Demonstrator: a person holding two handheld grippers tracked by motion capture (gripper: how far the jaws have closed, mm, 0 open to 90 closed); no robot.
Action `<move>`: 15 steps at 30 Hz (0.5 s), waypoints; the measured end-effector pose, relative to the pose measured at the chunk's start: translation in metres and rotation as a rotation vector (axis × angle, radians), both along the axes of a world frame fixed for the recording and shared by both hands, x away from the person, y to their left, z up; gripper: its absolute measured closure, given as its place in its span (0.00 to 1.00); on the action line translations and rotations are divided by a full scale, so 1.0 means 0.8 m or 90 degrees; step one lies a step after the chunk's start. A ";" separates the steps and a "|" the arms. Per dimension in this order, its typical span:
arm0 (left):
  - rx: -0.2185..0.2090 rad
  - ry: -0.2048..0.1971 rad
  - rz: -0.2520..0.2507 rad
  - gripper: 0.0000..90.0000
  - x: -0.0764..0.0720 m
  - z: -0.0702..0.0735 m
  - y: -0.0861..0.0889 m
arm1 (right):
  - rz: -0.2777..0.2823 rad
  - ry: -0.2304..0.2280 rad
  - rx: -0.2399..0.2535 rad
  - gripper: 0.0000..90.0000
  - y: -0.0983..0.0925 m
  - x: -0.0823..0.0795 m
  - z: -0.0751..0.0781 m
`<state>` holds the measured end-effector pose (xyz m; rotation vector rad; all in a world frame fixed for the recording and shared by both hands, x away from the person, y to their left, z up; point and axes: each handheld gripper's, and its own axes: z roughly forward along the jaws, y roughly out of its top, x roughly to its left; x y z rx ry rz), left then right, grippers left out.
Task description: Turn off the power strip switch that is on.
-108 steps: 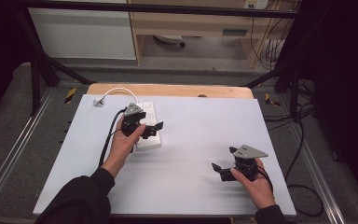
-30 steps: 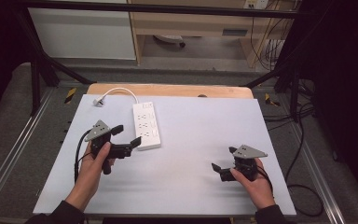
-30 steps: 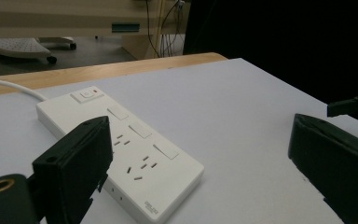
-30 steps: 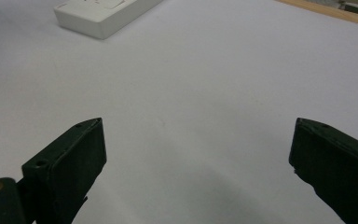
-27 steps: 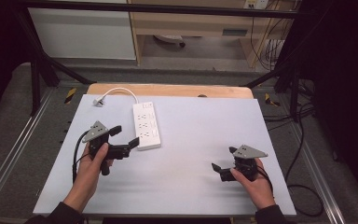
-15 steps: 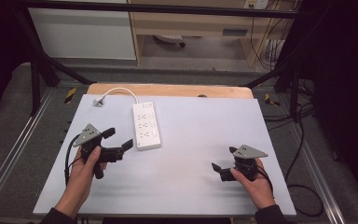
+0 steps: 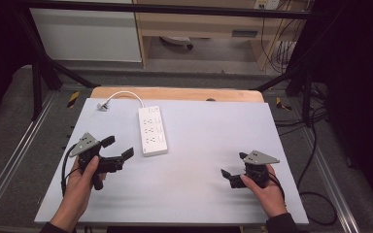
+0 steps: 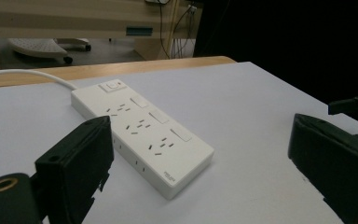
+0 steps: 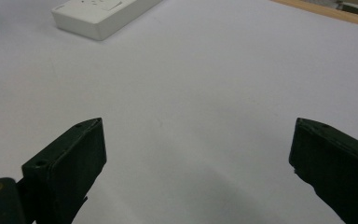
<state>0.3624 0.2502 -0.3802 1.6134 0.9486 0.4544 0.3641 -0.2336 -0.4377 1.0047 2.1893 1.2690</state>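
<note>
Overhead, white table [image 7: 199,194], dark room.

light: even, overhead, bright on the counter [image 7: 199,194] | surroundings: dim beyond the tongs | shadows: soft, faint under left tongs [image 7: 115,149] | glare: mild white washout | focus: close jaws blurred in both gripper views

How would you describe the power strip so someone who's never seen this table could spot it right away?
Start at the white table with the wooden strip along its far edge. Left of centre near that far edge lies the power strip, a flat white bar with rows of sockets. A white cord curves from its far end, and nothing else on the table has one.
</note>
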 end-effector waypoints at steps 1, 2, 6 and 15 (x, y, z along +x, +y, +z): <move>0.005 -0.003 0.003 0.07 -0.001 -0.001 0.002 | 0.000 0.000 0.000 0.05 0.000 0.000 0.000; 0.003 0.002 0.004 0.07 -0.003 -0.003 0.002 | -0.001 0.000 0.001 0.05 0.000 0.000 0.000; 0.013 0.012 0.009 0.08 -0.007 -0.010 0.006 | 0.000 0.000 0.000 0.05 0.000 0.000 0.000; 0.034 0.034 0.028 0.08 -0.014 -0.023 0.013 | -0.001 0.000 0.000 0.05 0.000 0.000 0.000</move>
